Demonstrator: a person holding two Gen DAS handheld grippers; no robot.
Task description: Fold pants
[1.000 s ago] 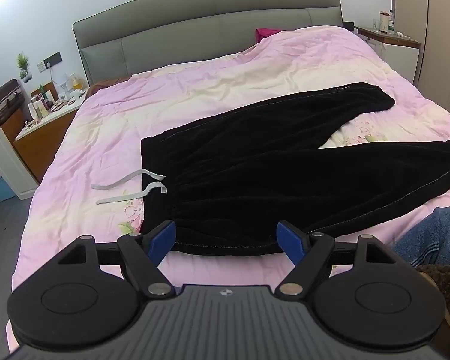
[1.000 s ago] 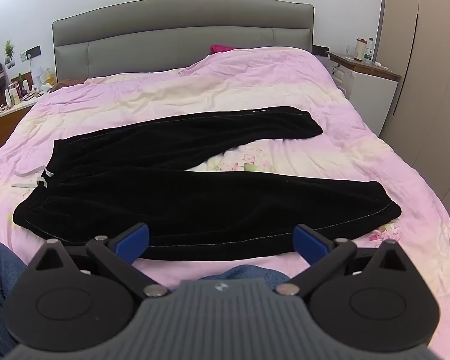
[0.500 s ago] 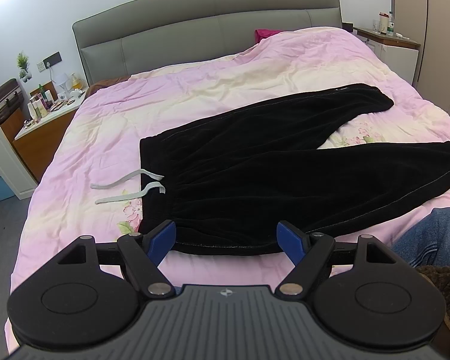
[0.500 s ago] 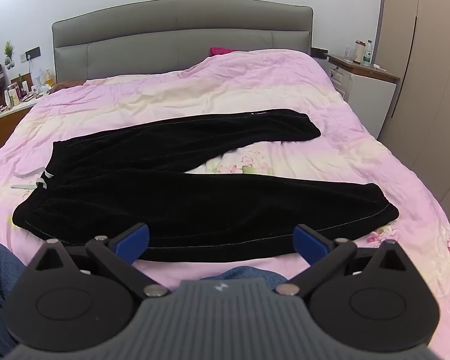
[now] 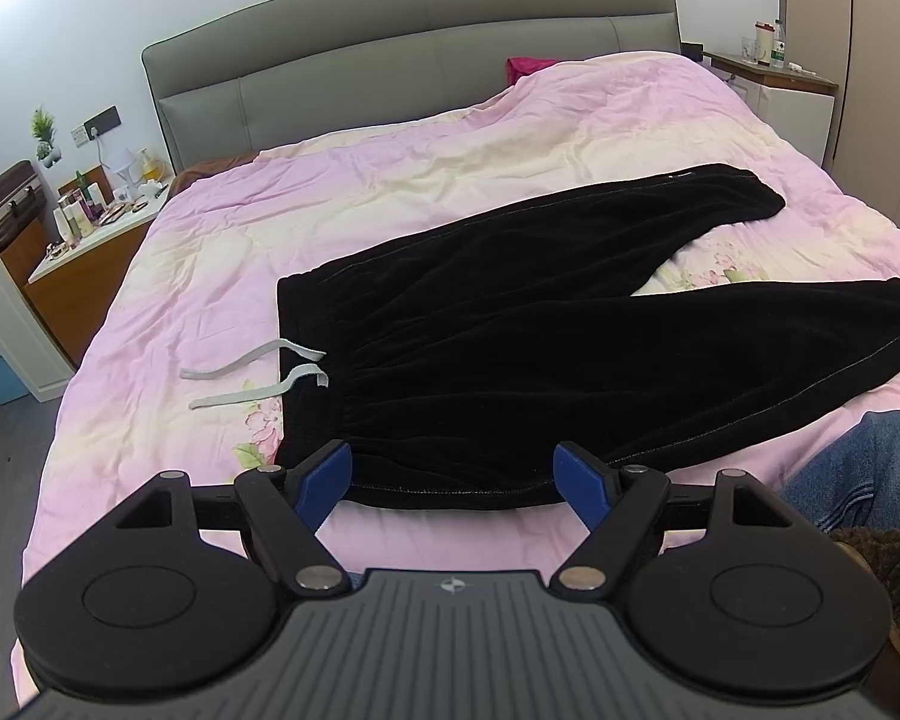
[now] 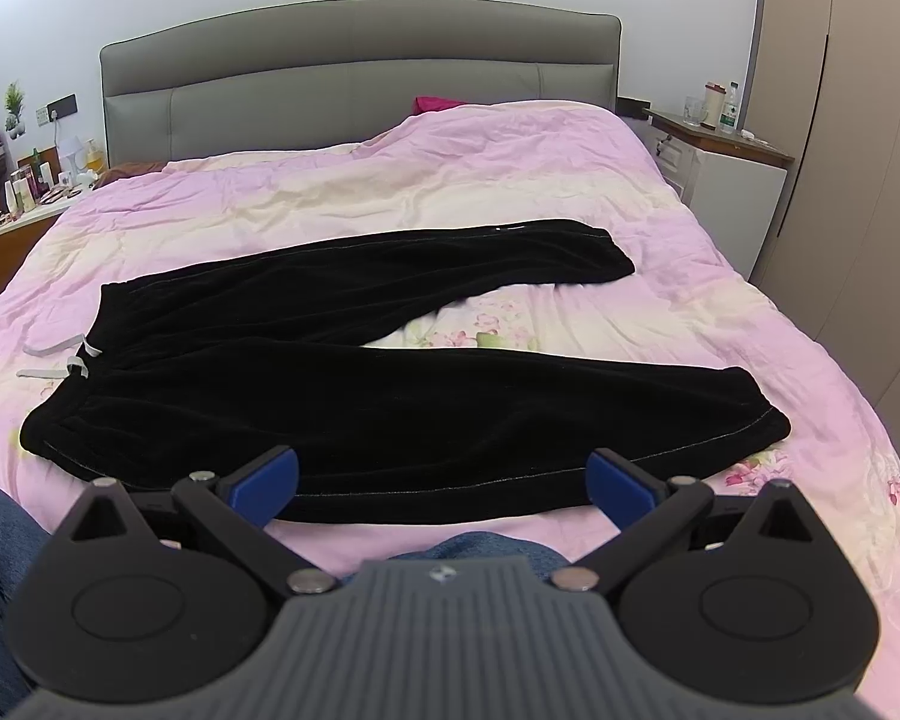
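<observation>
Left wrist view: hovering with left gripper (image 5: 453, 479) spread wide and holding nothing, just short of the near waistband corner of black pants (image 5: 570, 354) lying flat on pink bed (image 5: 210, 276), white drawstring (image 5: 252, 375) trailing off the waist. Right wrist view: hovering with right gripper (image 6: 444, 483) likewise spread and holding nothing, over the near leg's lower edge of the pants (image 6: 390, 384), legs lying splayed in a V on the bed (image 6: 690, 276).
</observation>
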